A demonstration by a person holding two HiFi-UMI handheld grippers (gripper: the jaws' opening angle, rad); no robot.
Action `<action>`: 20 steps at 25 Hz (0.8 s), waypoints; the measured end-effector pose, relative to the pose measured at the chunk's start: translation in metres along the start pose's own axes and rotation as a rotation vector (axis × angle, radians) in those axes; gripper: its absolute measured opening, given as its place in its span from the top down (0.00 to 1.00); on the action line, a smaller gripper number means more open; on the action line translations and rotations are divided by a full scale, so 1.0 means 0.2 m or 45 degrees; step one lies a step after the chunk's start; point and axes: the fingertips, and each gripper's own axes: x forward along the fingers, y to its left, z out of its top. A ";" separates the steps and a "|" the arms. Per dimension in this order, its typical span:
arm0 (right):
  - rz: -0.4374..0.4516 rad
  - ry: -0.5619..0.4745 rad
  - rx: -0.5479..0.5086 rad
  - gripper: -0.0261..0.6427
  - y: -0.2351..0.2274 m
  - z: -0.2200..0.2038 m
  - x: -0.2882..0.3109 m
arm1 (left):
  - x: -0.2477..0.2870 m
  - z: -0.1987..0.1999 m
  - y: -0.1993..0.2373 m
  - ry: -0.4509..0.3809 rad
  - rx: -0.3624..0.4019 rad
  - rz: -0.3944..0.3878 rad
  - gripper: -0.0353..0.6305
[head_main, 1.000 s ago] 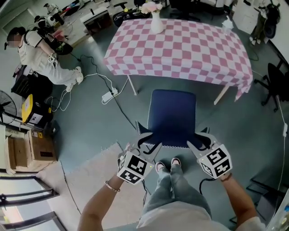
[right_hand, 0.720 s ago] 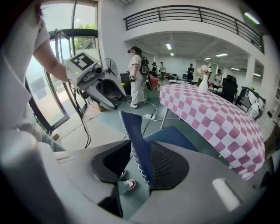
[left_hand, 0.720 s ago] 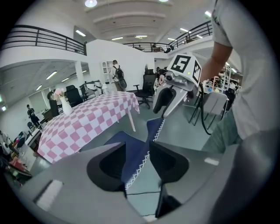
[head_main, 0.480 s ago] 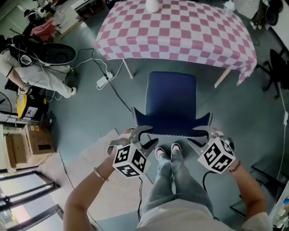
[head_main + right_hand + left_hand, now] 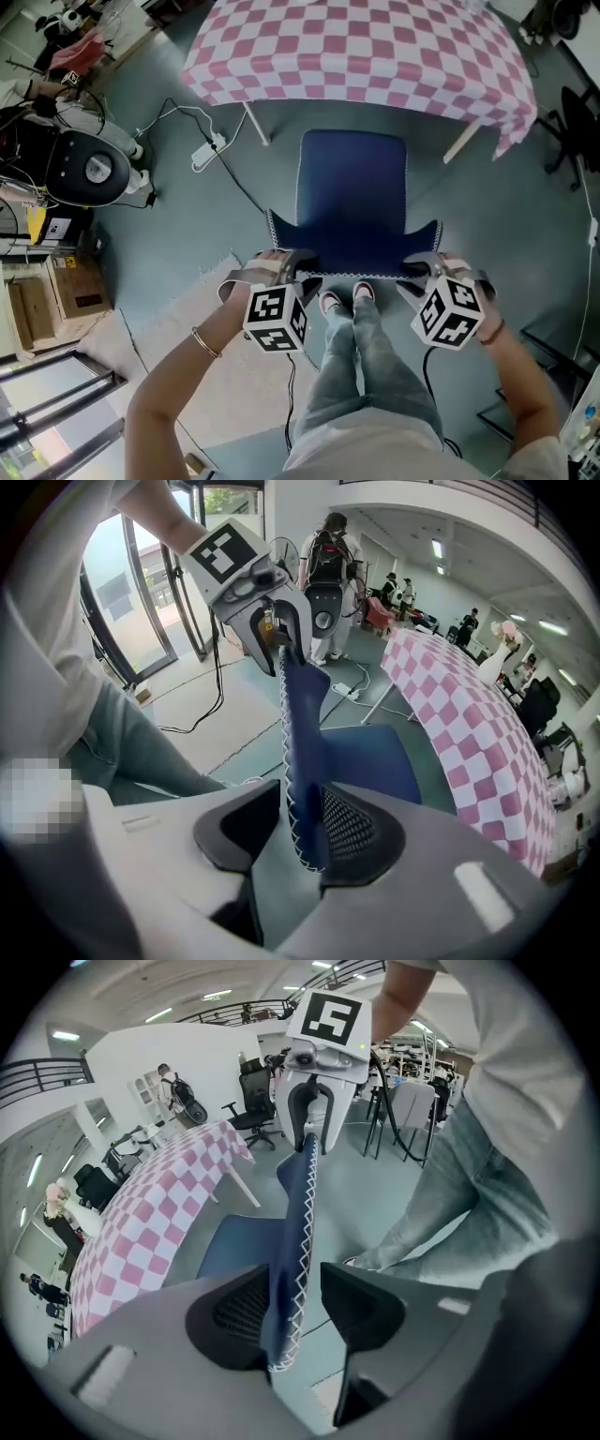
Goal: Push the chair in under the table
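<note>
A blue chair (image 5: 352,178) faces a table under a pink-and-white checked cloth (image 5: 356,47), its seat just short of the table's near edge. Its backrest top, edged in white stitching (image 5: 354,251), lies nearest me. My left gripper (image 5: 286,272) straddles the backrest's left corner (image 5: 298,1204). Its jaws have just been opening; the edge rests against one pad, with a gap to the other. My right gripper (image 5: 424,274) is open around the right corner (image 5: 298,724), which lies against the meshed pad. Each gripper view shows the other gripper at the far corner.
A power strip with cables (image 5: 202,150) lies on the floor left of the chair, beyond it a round black machine (image 5: 89,169) and a cardboard box (image 5: 75,291). A pale mat (image 5: 187,328) lies under my left arm. A black office chair (image 5: 577,122) stands at right.
Both grippers have come down and rolled, from just above the backrest to astride its top corners. The head view has shifted toward the chair and table.
</note>
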 end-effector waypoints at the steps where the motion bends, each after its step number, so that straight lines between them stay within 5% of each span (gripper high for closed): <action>1: 0.001 0.012 0.004 0.78 -0.01 -0.01 0.01 | 0.01 -0.01 0.00 0.008 0.001 -0.012 0.69; 7: -0.007 0.051 0.025 0.78 -0.04 -0.05 0.07 | 0.07 -0.03 0.01 0.030 -0.013 -0.035 0.69; 10: -0.053 0.065 0.027 0.79 -0.06 -0.05 0.09 | 0.09 -0.03 0.02 0.034 -0.040 -0.043 0.80; 20: -0.106 0.030 0.135 0.81 -0.10 -0.05 0.09 | 0.09 -0.01 0.06 0.016 -0.108 0.000 0.81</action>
